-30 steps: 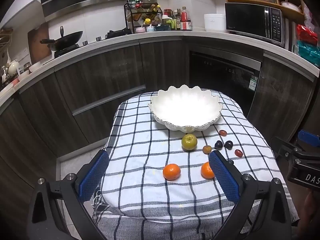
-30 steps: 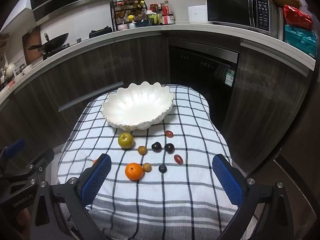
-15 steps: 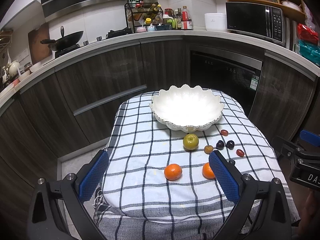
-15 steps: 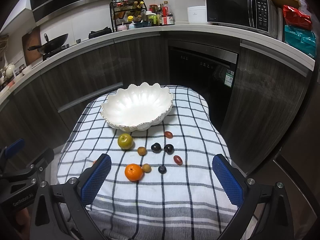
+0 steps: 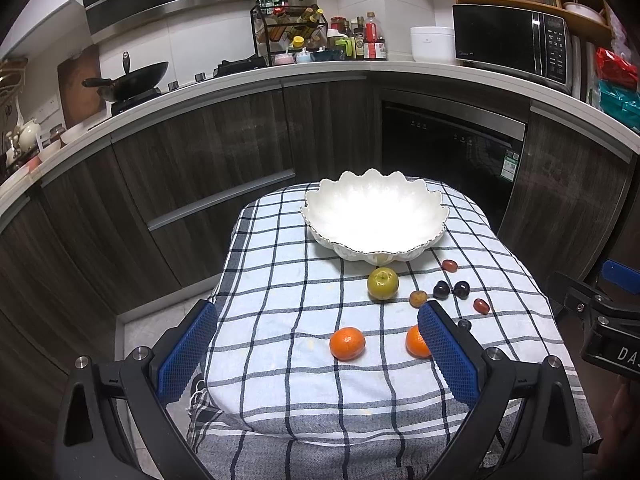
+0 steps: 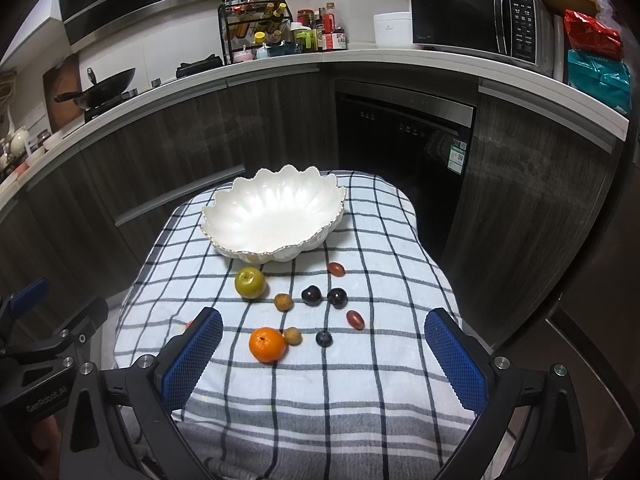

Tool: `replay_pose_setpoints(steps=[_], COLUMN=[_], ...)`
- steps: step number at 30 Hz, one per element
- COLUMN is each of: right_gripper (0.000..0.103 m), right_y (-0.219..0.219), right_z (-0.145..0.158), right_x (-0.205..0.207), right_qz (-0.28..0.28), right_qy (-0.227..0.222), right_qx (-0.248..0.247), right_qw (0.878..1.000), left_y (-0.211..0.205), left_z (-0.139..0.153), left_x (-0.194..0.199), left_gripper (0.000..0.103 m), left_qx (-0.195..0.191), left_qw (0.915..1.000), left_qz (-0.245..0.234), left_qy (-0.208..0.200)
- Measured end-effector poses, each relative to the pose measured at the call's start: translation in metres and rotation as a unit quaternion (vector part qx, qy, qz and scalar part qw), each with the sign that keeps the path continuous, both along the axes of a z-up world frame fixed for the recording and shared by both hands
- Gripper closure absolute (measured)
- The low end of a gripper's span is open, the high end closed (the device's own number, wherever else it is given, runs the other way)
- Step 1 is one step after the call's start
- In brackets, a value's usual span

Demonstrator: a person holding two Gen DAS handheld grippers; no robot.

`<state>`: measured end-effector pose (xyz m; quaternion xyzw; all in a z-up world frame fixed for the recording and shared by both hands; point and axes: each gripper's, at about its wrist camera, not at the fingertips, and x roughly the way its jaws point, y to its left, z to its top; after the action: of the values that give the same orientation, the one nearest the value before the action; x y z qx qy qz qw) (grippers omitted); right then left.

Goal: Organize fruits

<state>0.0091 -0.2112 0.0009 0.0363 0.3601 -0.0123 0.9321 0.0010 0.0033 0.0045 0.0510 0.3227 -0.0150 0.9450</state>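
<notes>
Resting on counter: a checked cloth (image 6: 384, 240) covers the counter; all fruit lies on it, none inside the bowl.
Bowl: one white scalloped bowl (image 6: 276, 216), empty, at the far end of the cloth.
Green apple: one (image 6: 250, 282), just in front of the bowl.
Oranges: two; one (image 5: 347, 343) sits between the left tongs' fingers, the other (image 6: 267, 344) lies near the right tongs.
Dark plums: two (image 6: 311, 295), side by side.
Red oval fruits: two (image 6: 355, 319).
Small brown fruits: two (image 6: 283, 302).
Blueberry: one (image 6: 323, 338).
Left tongs: (image 5: 316, 354) spread wide, gripping nothing, above the cloth's near edge.
Right tongs: (image 6: 324, 360) spread wide, gripping nothing.
</notes>
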Motion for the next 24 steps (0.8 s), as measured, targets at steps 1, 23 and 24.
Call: replay_pose_setpoints(steps=[1, 23, 24], right_gripper=[0.0, 0.0, 0.0], right_y=[-0.0005, -0.0029, -0.0027], right_z=[0.0004, 0.0059, 0.0055], right_x=[0.0, -0.004, -0.0038], right_qz=[0.0, -0.007, -0.007], right_qy=[0.0, -0.001, -0.002], right_qx=[0.0, -0.001, -0.002], right_qw=[1.0, 1.0, 1.0], left_y=[0.0004, -0.0019, -0.0017], left_z=[-0.0002, 0.0027, 0.0024], left_x=[-0.0003, -0.0018, -0.0015], left_gripper=[0.001, 0.0, 0.0], left_qx=[0.001, 0.007, 0.007], left_qw=[1.0, 0.9999, 0.9999], left_qz=[0.001, 0.006, 0.006], left_qy=[0.0, -0.008, -0.007])
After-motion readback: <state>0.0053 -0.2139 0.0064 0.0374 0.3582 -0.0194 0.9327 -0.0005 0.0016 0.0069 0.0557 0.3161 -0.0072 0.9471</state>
